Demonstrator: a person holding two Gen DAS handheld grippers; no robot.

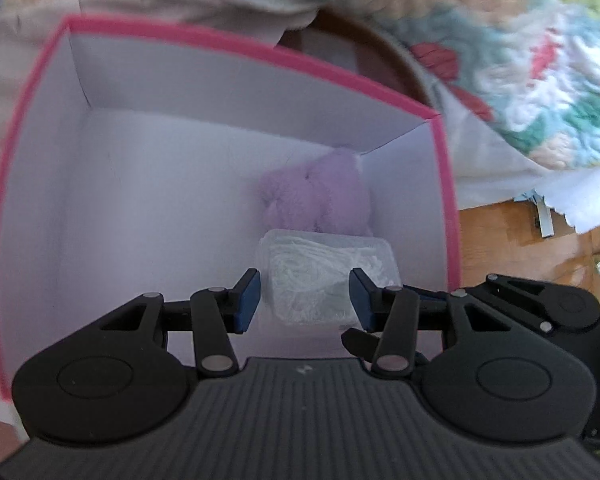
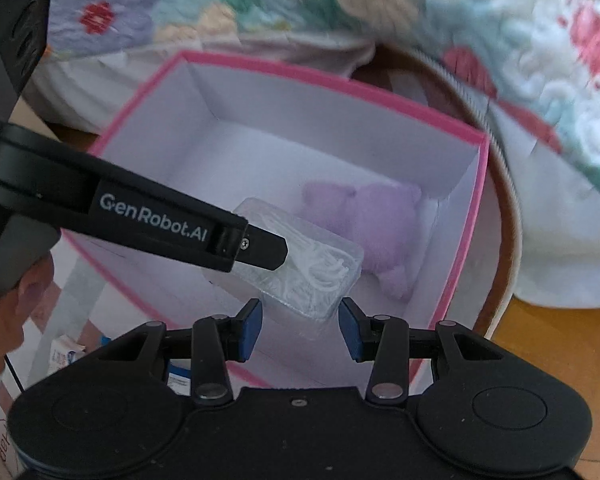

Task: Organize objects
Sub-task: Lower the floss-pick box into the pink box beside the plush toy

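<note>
Fingers of the left gripper [image 1: 304, 300] and right gripper [image 2: 300, 328] both stand apart, clamped on nothing. The clear packet [image 1: 324, 280] lies on the pink box [image 1: 446, 200] floor, the purple plush [image 1: 320, 196] touching it at 12 o'clock. Risk, as I judge it: the crowded grippers could collide or tip the box wall.

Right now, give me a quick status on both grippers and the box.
Left gripper open above clear plastic case. Right gripper open, empty. Case and purple plush toy lie inside pink-rimmed box. Nothing blocking.
</note>
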